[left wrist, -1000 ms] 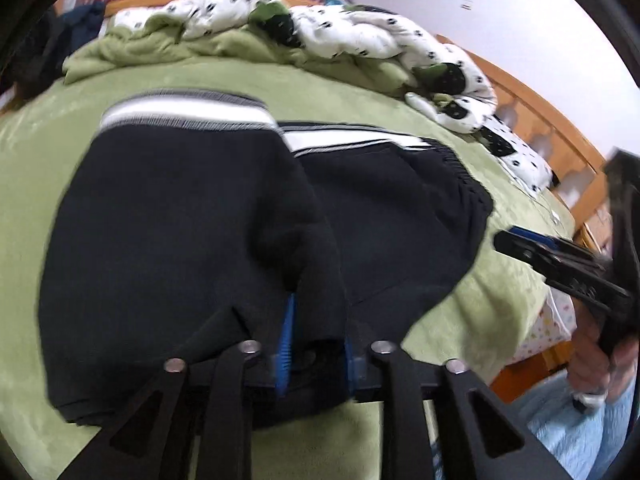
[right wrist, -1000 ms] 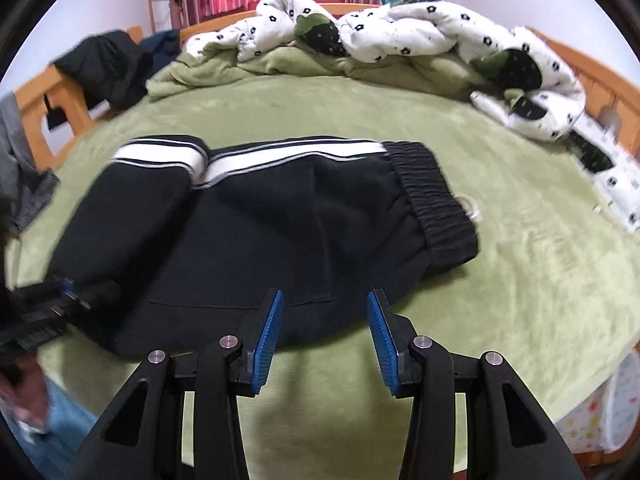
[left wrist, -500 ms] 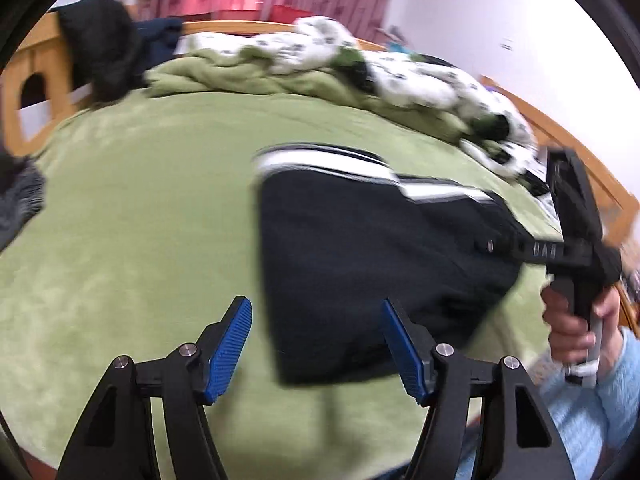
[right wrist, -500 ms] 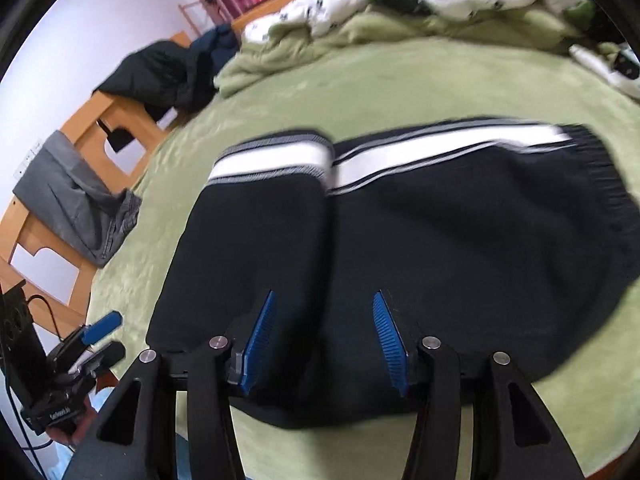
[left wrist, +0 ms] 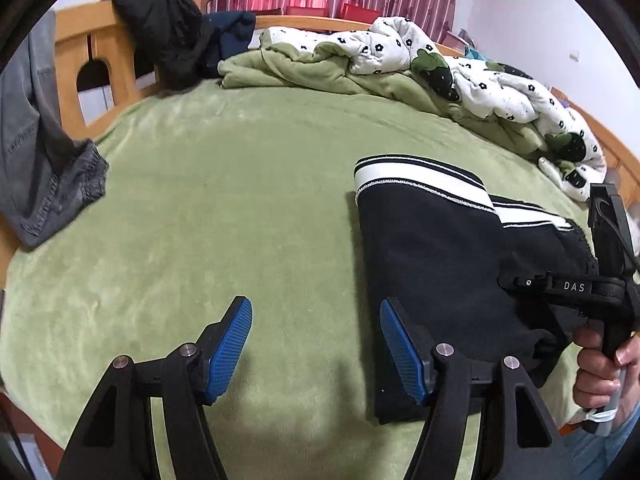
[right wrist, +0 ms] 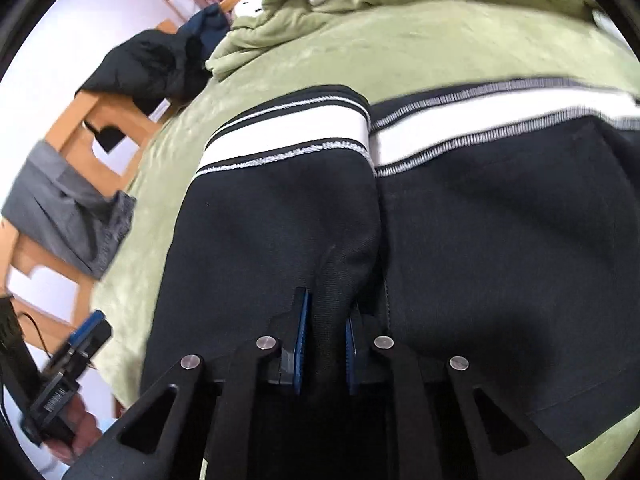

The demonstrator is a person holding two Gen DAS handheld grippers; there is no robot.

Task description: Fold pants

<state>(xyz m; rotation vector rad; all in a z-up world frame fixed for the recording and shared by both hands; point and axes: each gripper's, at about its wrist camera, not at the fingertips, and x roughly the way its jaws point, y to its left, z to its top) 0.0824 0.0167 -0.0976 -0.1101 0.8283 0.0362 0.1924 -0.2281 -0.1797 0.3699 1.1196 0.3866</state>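
Black pants with a white side stripe [left wrist: 440, 248] lie partly folded on the green bed. In the right wrist view the pants [right wrist: 500, 240] fill the frame, and my right gripper [right wrist: 326, 344] is shut on a ridge of the folded black fabric at the near edge. In the left wrist view my left gripper [left wrist: 316, 344] is open and empty, hovering over bare bedcover just left of the pants. The right gripper also shows in the left wrist view [left wrist: 560, 288], over the pants. The left gripper shows at the lower left of the right wrist view [right wrist: 76, 348].
A green bedcover [left wrist: 220, 208] spans the bed. A white flowered quilt and green blanket [left wrist: 420, 68] are heaped at the far side. Grey trousers [left wrist: 40, 152] and dark clothes [left wrist: 172, 40] hang on the wooden frame [left wrist: 80, 64] at left.
My left gripper let go of the pants, opened and swung left off them. My right gripper moved in over the near edge and closed on a fold of fabric.
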